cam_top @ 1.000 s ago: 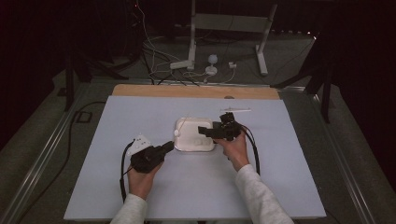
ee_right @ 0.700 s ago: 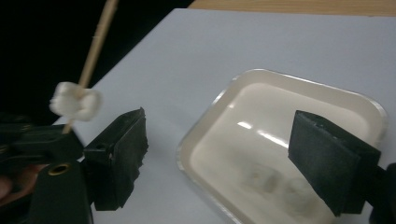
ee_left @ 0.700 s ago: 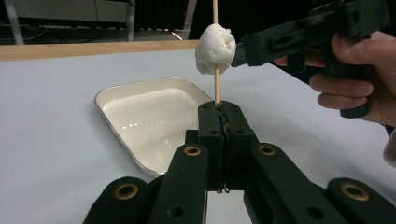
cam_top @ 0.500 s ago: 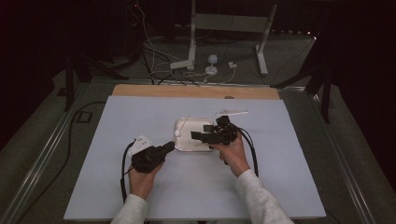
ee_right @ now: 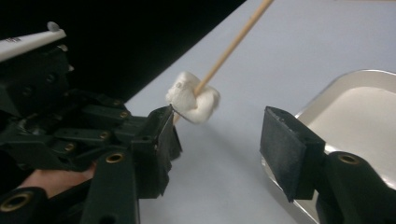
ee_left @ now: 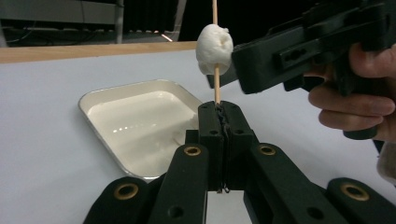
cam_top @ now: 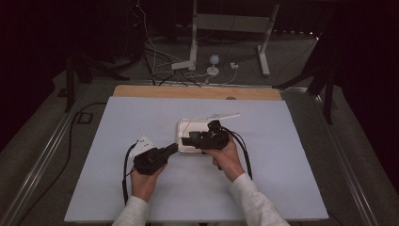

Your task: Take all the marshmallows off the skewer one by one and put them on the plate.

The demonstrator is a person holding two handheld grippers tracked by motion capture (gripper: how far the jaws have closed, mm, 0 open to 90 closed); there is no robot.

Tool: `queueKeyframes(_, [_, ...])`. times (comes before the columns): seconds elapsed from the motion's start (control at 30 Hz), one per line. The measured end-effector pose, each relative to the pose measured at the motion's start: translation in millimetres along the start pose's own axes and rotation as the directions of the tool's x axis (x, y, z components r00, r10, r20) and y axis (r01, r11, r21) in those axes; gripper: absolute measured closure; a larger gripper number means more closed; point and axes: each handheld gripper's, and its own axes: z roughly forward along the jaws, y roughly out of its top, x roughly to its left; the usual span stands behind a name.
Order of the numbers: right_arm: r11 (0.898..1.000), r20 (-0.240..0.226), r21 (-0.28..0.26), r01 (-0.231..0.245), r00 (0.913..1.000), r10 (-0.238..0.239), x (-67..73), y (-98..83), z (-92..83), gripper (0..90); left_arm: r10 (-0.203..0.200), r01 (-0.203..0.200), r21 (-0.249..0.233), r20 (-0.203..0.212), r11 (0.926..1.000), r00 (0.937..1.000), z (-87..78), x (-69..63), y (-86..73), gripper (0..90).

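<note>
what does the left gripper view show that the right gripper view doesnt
Left gripper view alone: the left gripper with its jaws shut on the thin wooden skewer, the whole outline of the shallow white metal tray, the wooden strip along the table's far edge, and the hand holding the right gripper.

Right gripper view alone: the right gripper seen along its own jaws, which have just been closing, one pad touching the white marshmallow, the other well clear of it.

Both share: marshmallow on the skewer, part of the tray, the pale table top.
</note>
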Motion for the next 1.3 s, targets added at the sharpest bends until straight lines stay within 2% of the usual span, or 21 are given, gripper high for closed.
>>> queueKeyframes(0.03, [1.0, -0.02, 0.0, -0.011, 0.9998, 0.011, 0.2, 0.7, 1.4, 45.3, 0.004, -0.004, 0.0, 0.005, 1.0, 1.0, 0.0, -0.2, 0.0, 89.8])
queueKeyframes(0.2, [1.0, -0.043, 0.009, -0.021, 0.9989, 0.021, 1.3, 0.9, 5.0, 49.5, 0.024, -0.024, -0.003, 0.026, 0.9997, 0.9994, 1.4, -4.1, 0.8, 89.8])
queueKeyframes(0.23, [0.999, -0.068, 0.007, -0.036, 0.997, 0.037, 0.7, 0.7, 5.8, 52.9, 0.023, -0.023, -0.003, 0.033, 0.9997, 0.9992, 1.7, -4.2, 0.7, 89.8])
queueKeyframes(0.33, [0.999, -0.084, 0.004, -0.05, 0.9952, 0.05, 0.7, 0.6, 6.3, 56.5, 0.028, -0.027, -0.004, 0.044, 0.9996, 0.9987, 2.3, -4.8, 0.7, 89.9])
queueKeyframes(0.43, [0.999, -0.104, 0.001, -0.053, 0.9931, 0.053, 1.5, 0.5, 7.0, 65.4, 0.031, -0.032, 0.002, 0.045, 0.9995, 0.9985, 3.0, -5.3, 0.6, 89.9])
queueKeyframes(0.53, [0.997, -0.115, -0.015, -0.073, 0.9908, 0.071, 1.4, 1.1, 5.1, 70.5, 0.032, -0.032, -0.001, 0.039, 0.9995, 0.9987, 2.4, -5.0, 0.9, 90.0])
queueKeyframes(0.7, [0.997, -0.1, -0.019, -0.081, 0.9919, 0.079, 2.5, 4.0, 2.9, 74.8, 0.048, -0.048, 0.004, 0.031, 0.9988, 0.9984, 2.0, -4.6, 1.7, 90.0])
queueKeyframes(0.83, [0.998, -0.069, -0.022, -0.061, 0.9958, 0.06, 6.8, 8.8, -2.1, 76.3, 0.069, -0.069, 0.01, 0.015, 0.9976, 0.9975, 1.7, -7.6, 3.5, 90.0])
queueKeyframes(0.97, [0.997, -0.061, -0.027, -0.074, 0.9955, 0.072, 4.9, 14.8, -6.2, 77.2, 0.079, -0.079, 0.017, 0.003, 0.9967, 0.9968, 0.5, -8.6, 4.6, 90.0])
queueKeyframes(1.0, [0.994, -0.026, -0.068, -0.082, 0.9964, 0.08, 3.9, 16.8, -12.2, 78.4, 0.091, -0.091, 0.04, -0.007, 0.9951, 0.9958, 0.6, -8.9, 3.4, 90.0])
queueKeyframes(1.03, [0.994, -0.026, -0.068, -0.082, 0.9964, 0.08, 3.9, 16.8, -12.2, 78.4, 0.099, -0.098, 0.053, -0.014, 0.9938, 0.995, 0.1, -7.7, 0.8, 90.0])
queueKeyframes(1.1, [0.981, -0.035, -0.14, -0.137, 0.9904, 0.134, -7.2, 23.1, -27.9, 78.7, 0.081, -0.081, 0.044, -0.005, 0.9957, 0.9967, -1.9, -4.2, -1.1, 90.0])
queueKeyframes(1.2, [0.986, -0.008, -0.11, -0.127, 0.9919, 0.127, -13.8, 30.7, -36.3, 78.6, 0.118, -0.118, 0.049, -0.002, 0.9918, 0.993, 2.8, -10.7, 2.2, 90.0])
queueKeyframes(1.3, [0.989, 0.022, -0.103, -0.105, 0.994, 0.108, -10.6, 37.4, -38.7, 78.7, 0.112, -0.111, 0.041, 0.0, 0.9929, 0.9938, 3.1, -11.3, 2.0, 90.0])
